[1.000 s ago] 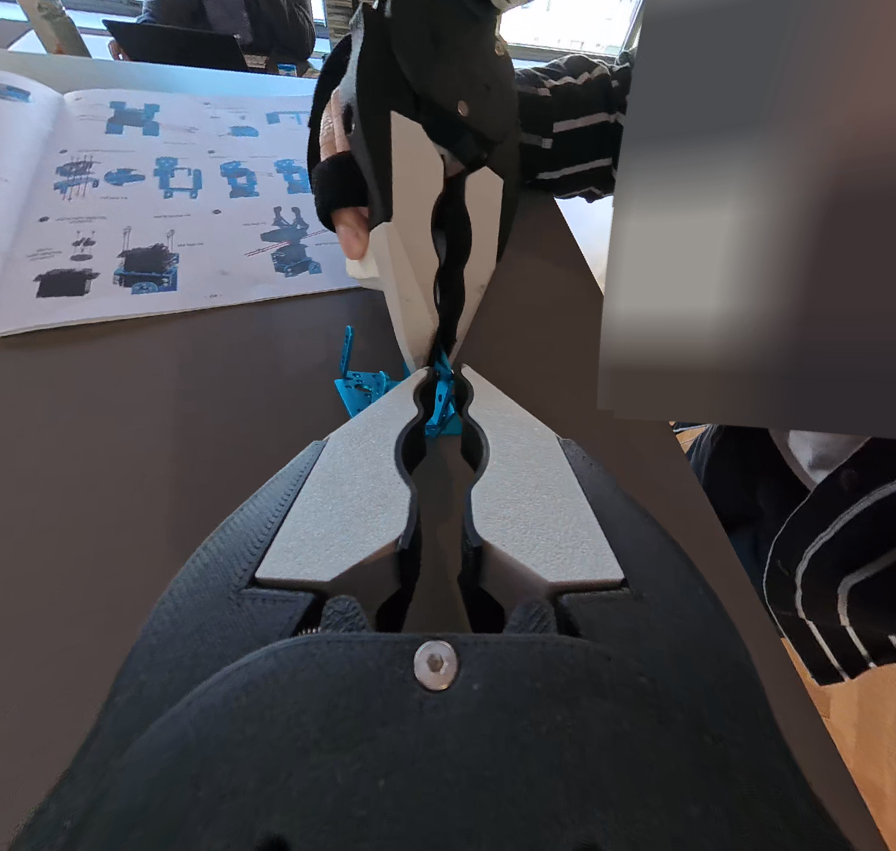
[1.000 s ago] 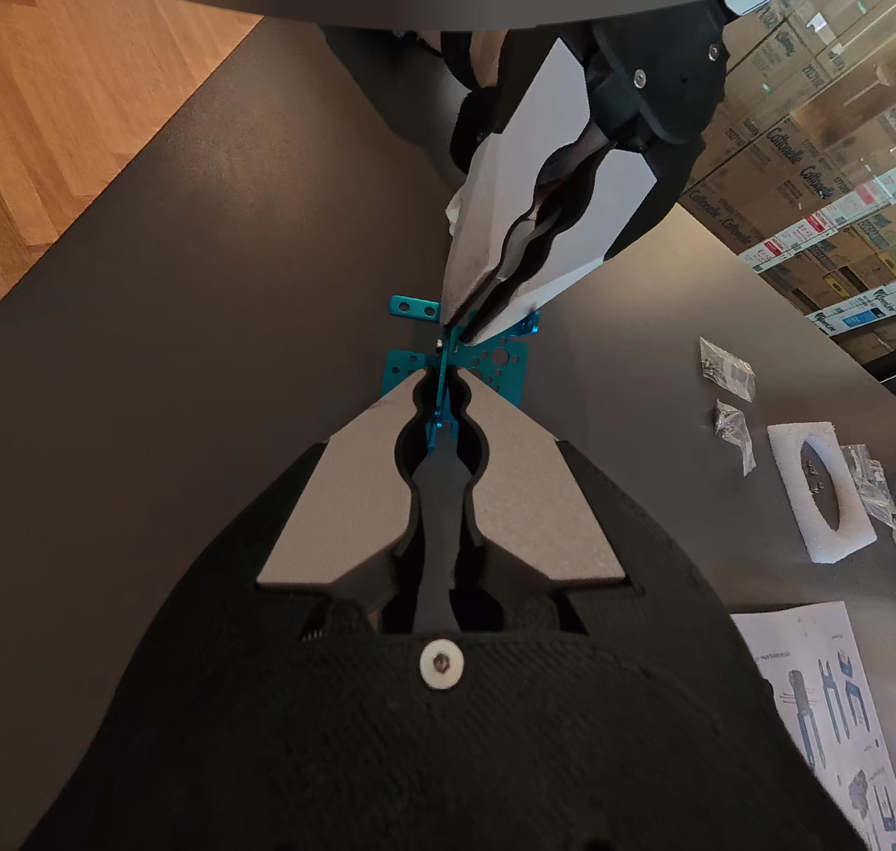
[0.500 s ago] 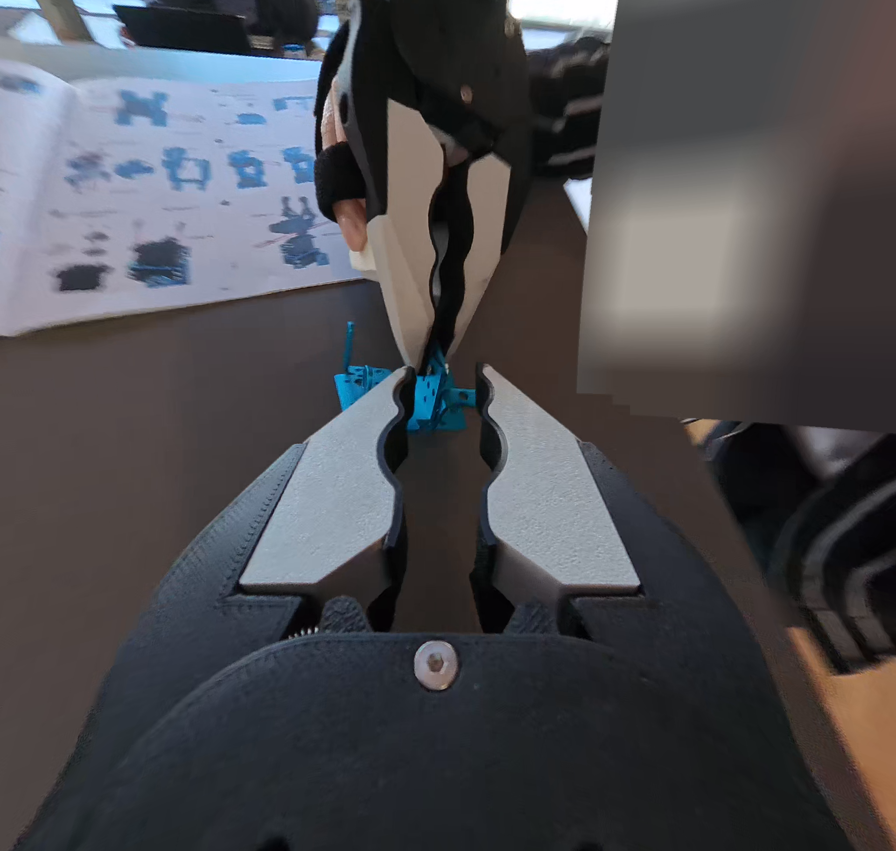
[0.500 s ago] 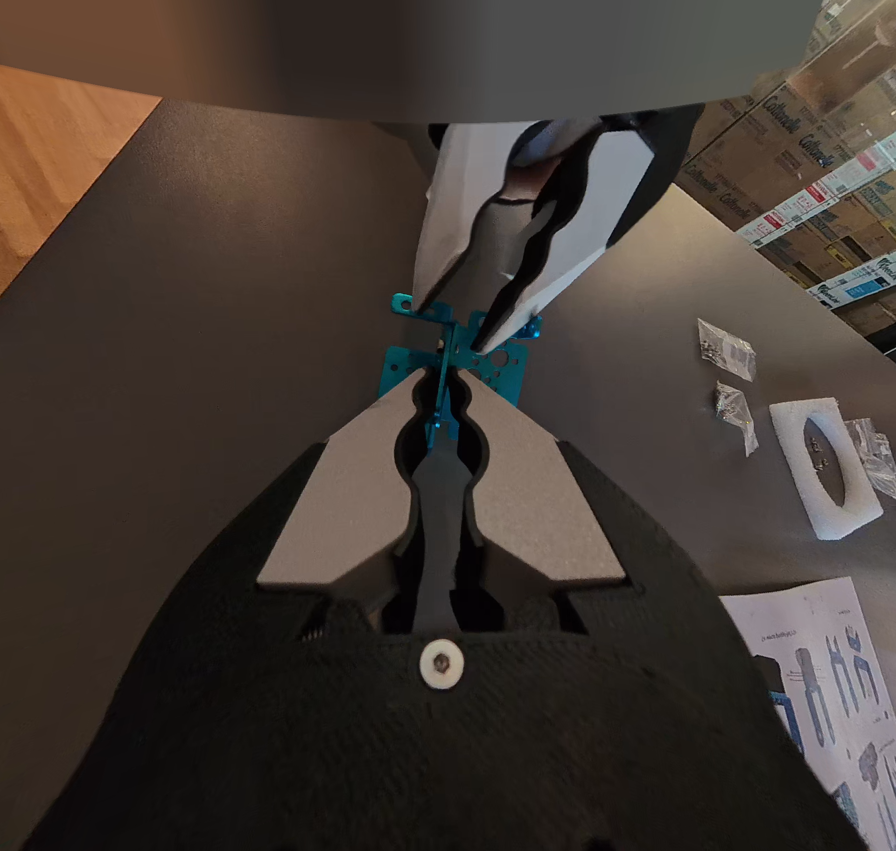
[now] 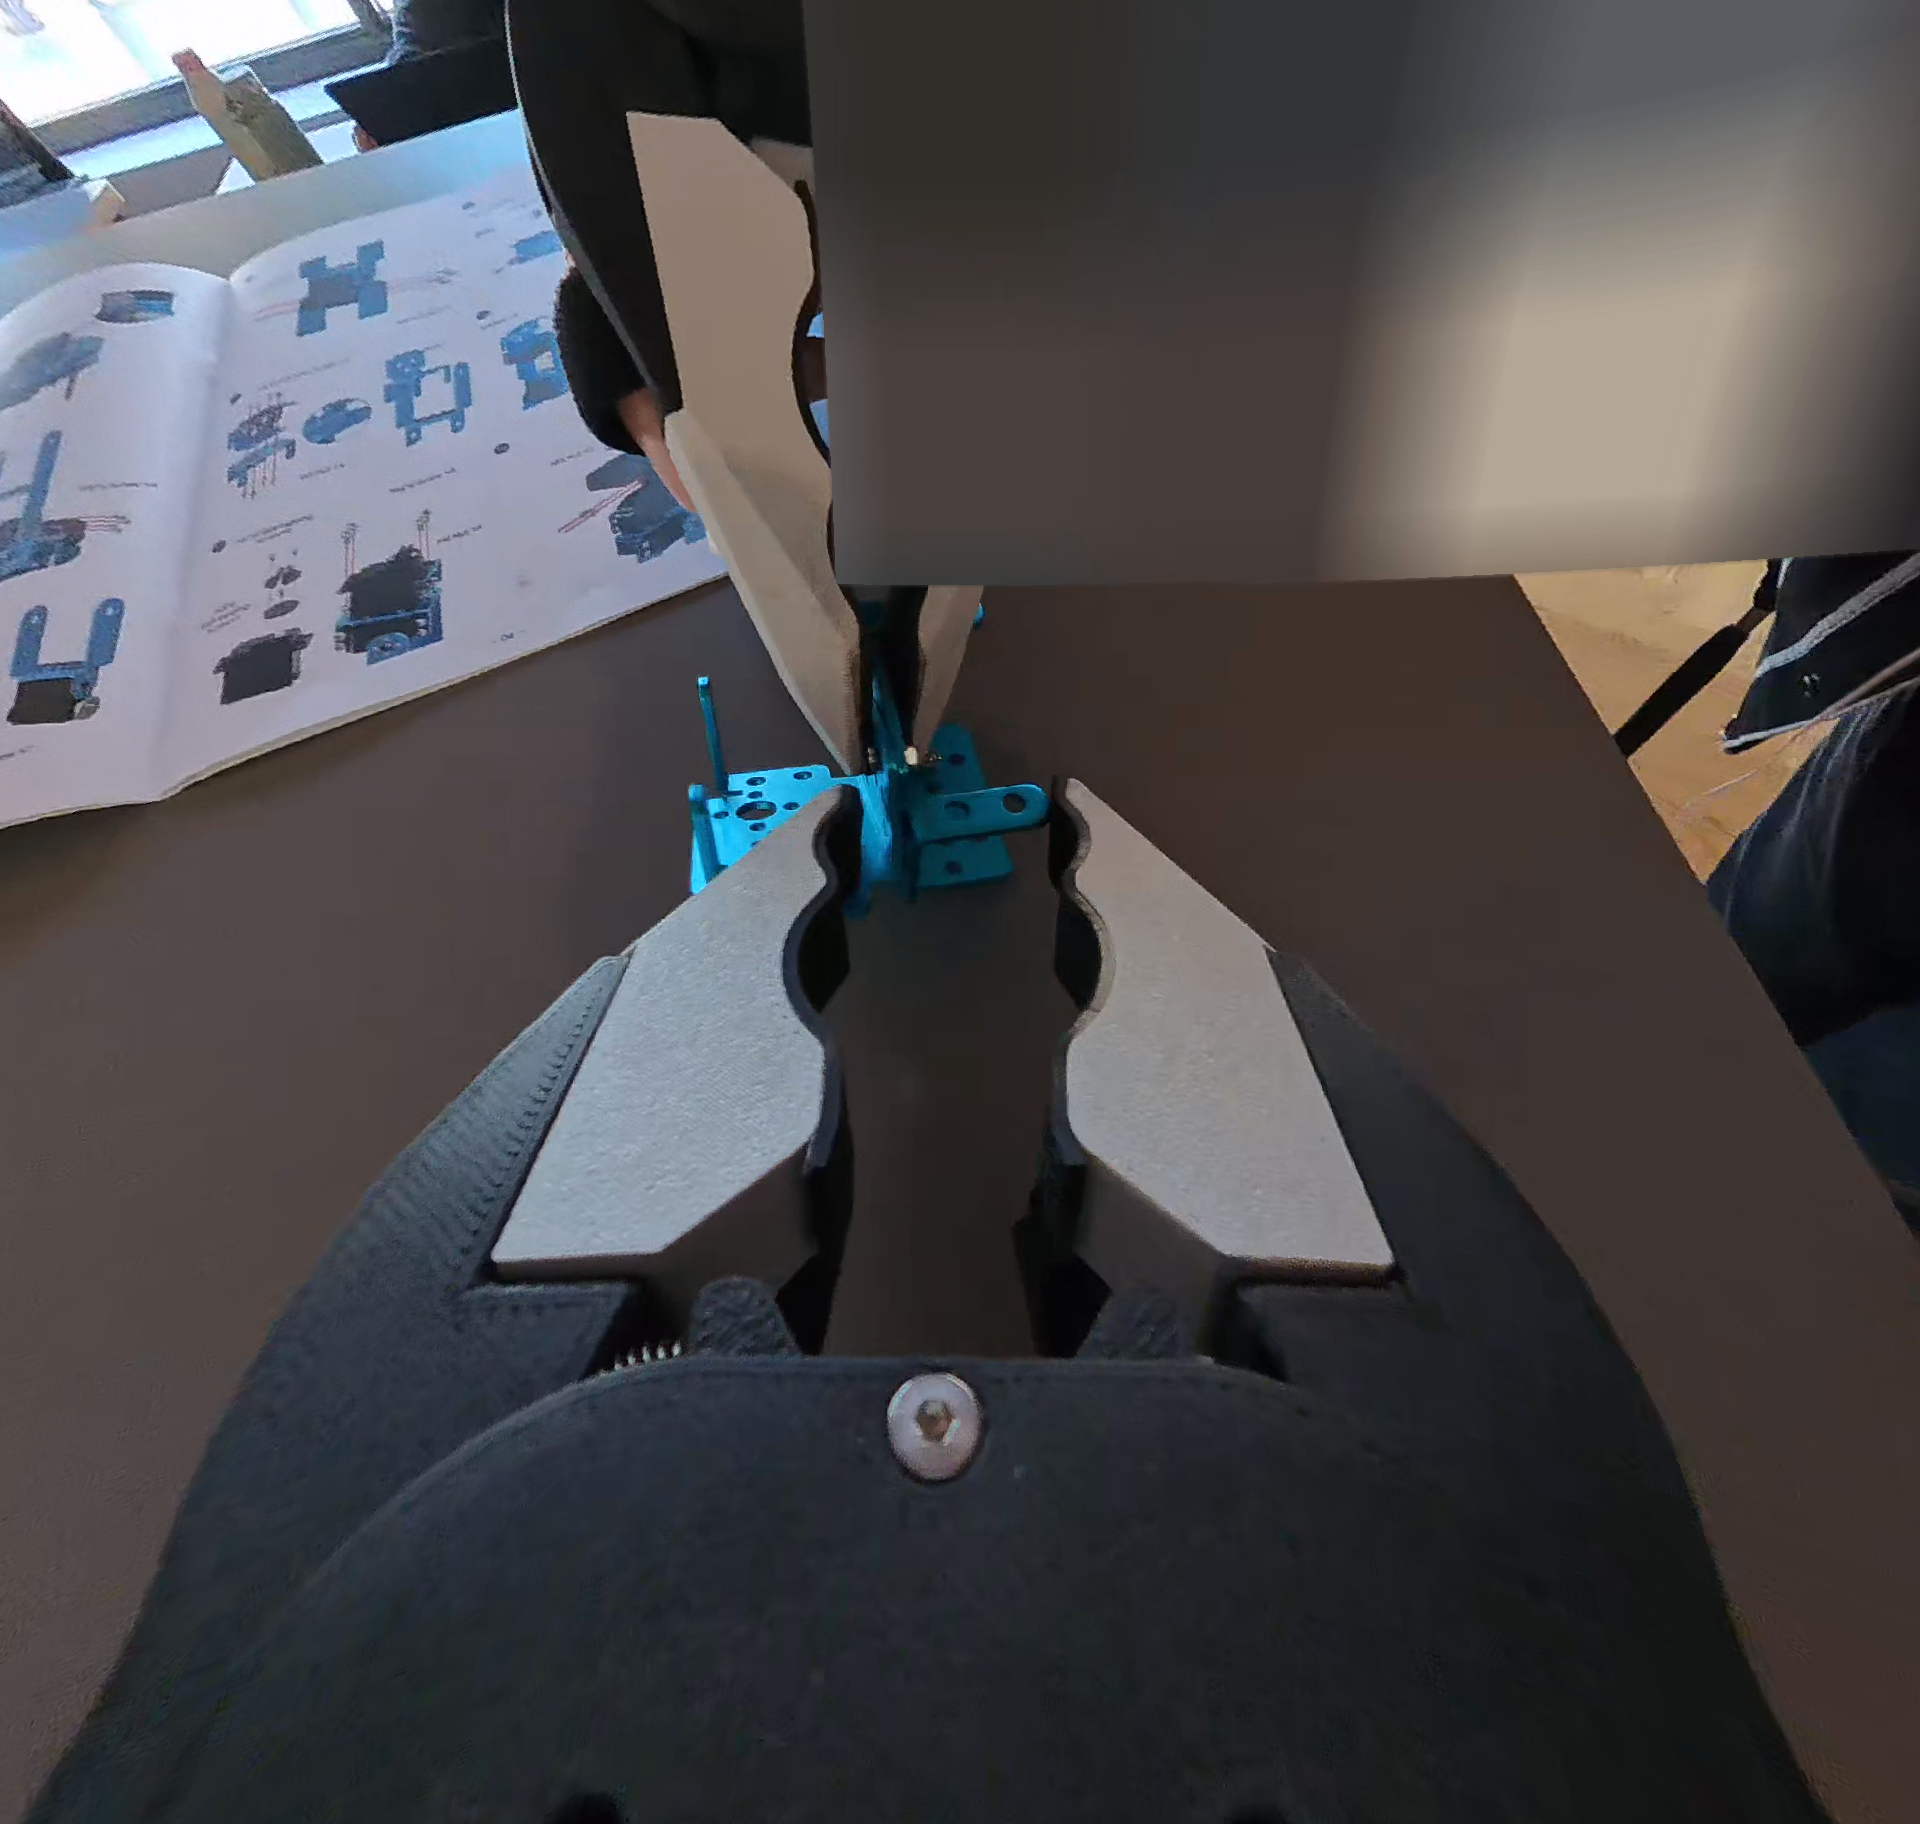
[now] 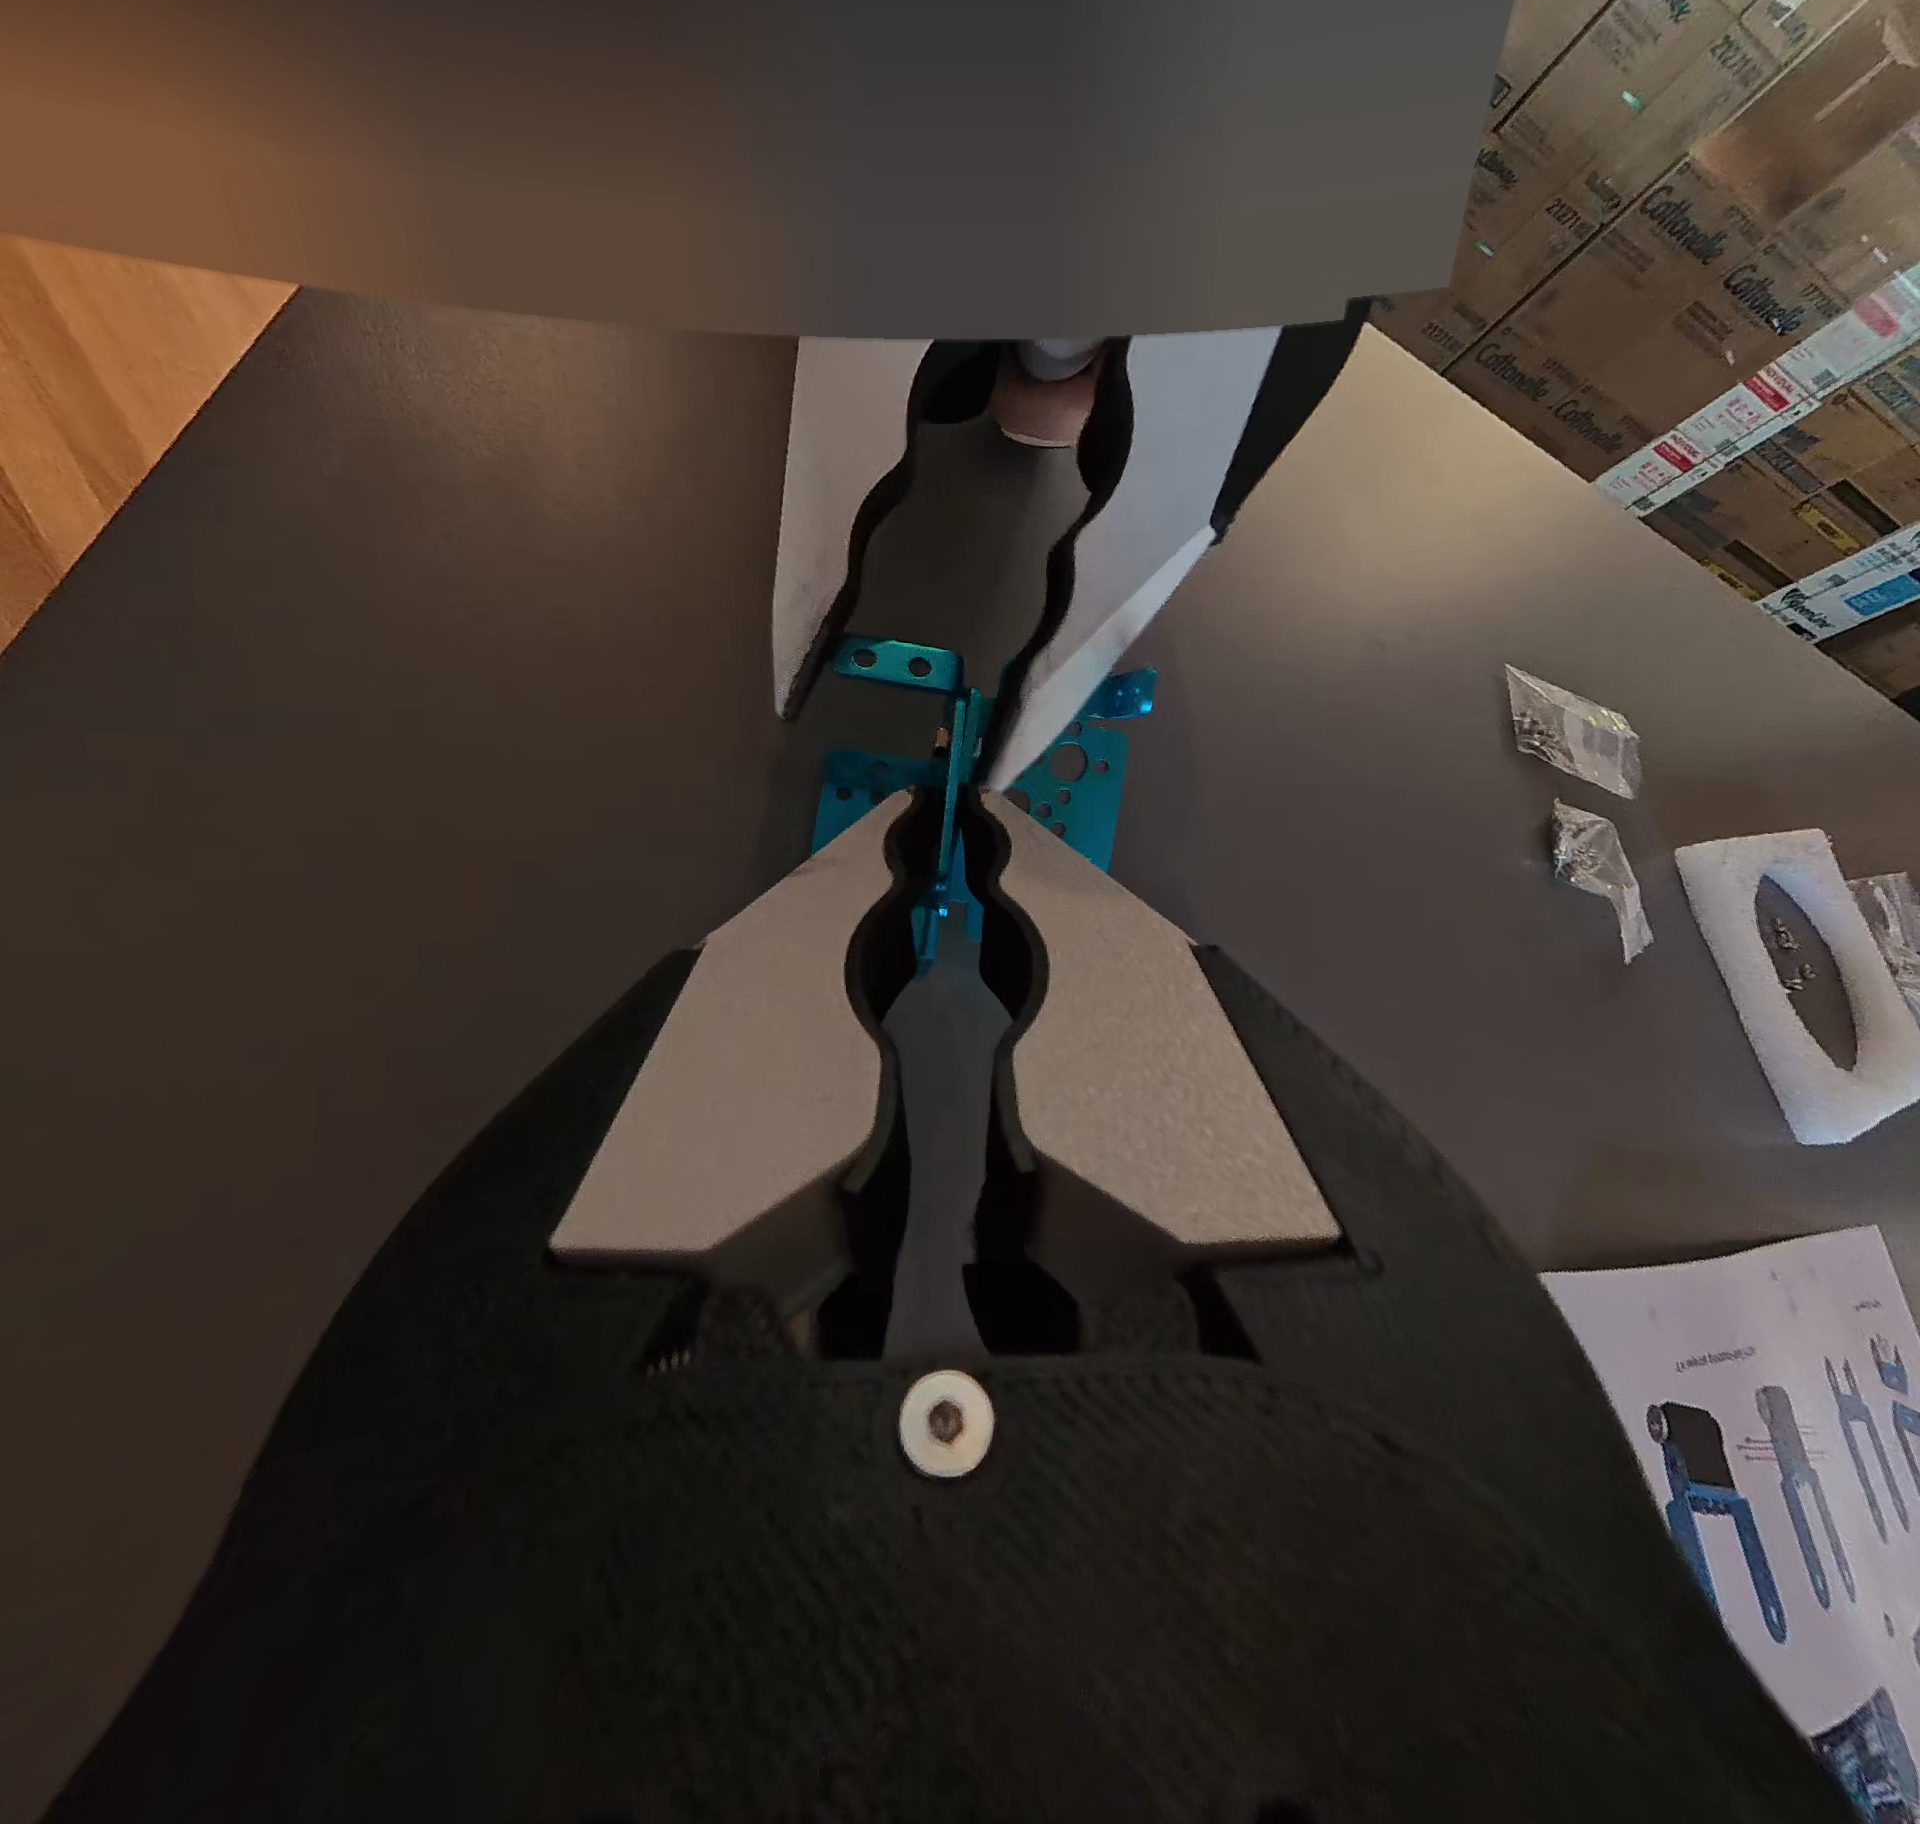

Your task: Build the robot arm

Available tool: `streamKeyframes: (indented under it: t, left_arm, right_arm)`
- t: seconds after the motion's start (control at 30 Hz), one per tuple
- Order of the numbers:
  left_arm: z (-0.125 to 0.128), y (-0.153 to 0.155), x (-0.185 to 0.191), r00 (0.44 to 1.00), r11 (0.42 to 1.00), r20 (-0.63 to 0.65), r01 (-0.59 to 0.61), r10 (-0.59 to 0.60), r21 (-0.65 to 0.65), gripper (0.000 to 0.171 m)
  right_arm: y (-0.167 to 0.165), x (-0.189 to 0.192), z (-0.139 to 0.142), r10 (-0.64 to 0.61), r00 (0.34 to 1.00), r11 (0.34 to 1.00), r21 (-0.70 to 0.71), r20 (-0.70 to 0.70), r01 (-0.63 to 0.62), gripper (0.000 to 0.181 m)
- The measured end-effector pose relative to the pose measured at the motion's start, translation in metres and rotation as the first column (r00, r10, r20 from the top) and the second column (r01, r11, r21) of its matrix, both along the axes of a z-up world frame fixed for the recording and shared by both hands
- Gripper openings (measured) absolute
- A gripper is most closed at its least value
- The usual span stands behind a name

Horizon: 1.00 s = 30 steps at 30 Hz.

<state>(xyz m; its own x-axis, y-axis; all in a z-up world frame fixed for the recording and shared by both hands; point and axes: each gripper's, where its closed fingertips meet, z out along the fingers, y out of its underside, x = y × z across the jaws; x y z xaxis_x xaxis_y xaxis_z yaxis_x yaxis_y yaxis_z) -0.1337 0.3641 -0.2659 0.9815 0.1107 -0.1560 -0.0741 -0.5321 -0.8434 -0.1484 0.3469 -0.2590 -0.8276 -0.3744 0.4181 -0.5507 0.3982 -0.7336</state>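
A blue metal bracket assembly (image 5: 961, 834) with drilled holes lies on the dark table (image 5: 416, 943). My right gripper (image 6: 951, 800) is shut on a thin upright blue plate (image 6: 948, 839) of this assembly. In the left wrist view it comes down from above (image 5: 883, 735) onto that plate. My left gripper (image 5: 951, 803) is open and empty, with its jaws on either side of the assembly. Its left finger (image 5: 727, 995) is close beside the upright part. In the right wrist view it shows opposite, open (image 6: 894, 735), over a flat blue plate (image 6: 1086, 772) and a two-hole strip (image 6: 888, 660).
An open instruction booklet (image 5: 260, 475) lies at the far left; a page of it also shows in the right wrist view (image 6: 1766, 1462). A white foam piece (image 6: 1787, 985) and small bags of screws (image 6: 1574, 740) lie to the right. Stacked cardboard boxes (image 6: 1714, 216) stand beyond the table.
My left gripper has opened and let go of the blue part, its jaws now wide apart. My right gripper has stayed shut on the upright plate.
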Motion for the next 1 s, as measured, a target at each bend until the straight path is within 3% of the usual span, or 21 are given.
streamKeyframes:
  t: [0.17,0.27,0.37,0.63,1.0]
  left_arm:
    - [0.0048,0.0001,-0.005,0.998,1.0,-0.058,-0.008,0.009,0.028,0.03]
    - [0.0066,-0.0013,-0.0097,0.996,0.999,-0.082,-0.034,0.036,0.032,0.042]
    - [0.0071,-0.0002,-0.0055,0.993,0.999,-0.113,-0.013,0.017,0.036,0.03]
    - [0.0072,0.0003,-0.0045,0.984,0.999,-0.181,-0.001,0.008,0.036,0.03]
    - [0.0049,-0.0067,-0.0089,0.988,1.0,-0.152,-0.019,0.023,0.022,0.03]
  right_arm:
    - [0.0,-0.0052,-0.0001,-0.024,1.0,1.0,-0.001,0.002,0.024,0.005]
    - [-0.0001,-0.0038,-0.0002,-0.019,1.0,1.0,-0.001,0.003,0.019,0.005]
    - [0.0004,-0.0057,-0.0004,-0.027,1.0,1.0,0.003,0.003,0.027,0.006]
    - [0.0003,-0.0036,-0.0027,-0.016,0.999,1.0,0.011,0.037,0.016,0.005]
    - [-0.0004,-0.0029,-0.0041,-0.018,1.0,1.0,0.022,-0.014,0.018,0.017]
